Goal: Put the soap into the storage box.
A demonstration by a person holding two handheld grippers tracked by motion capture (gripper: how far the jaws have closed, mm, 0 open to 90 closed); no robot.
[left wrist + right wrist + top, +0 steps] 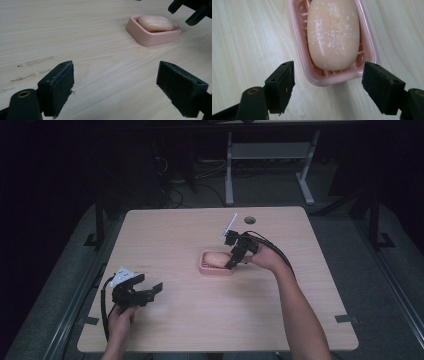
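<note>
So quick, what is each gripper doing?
Left gripper: open, holding nothing.
Right gripper: open, empty, above the peach oval soap bar in the pink plastic dish.

Pale wooden table [200, 320] carries a pink soap dish [212, 268] (near centre).

The high view is dim, its surroundings nearly black beyond the evenly lit table [200, 315], while both gripper views are brighter, soft-shadowed and slightly blurred on the near jaws.

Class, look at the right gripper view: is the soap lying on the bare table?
No, the soap lies inside the pink dish.
</note>
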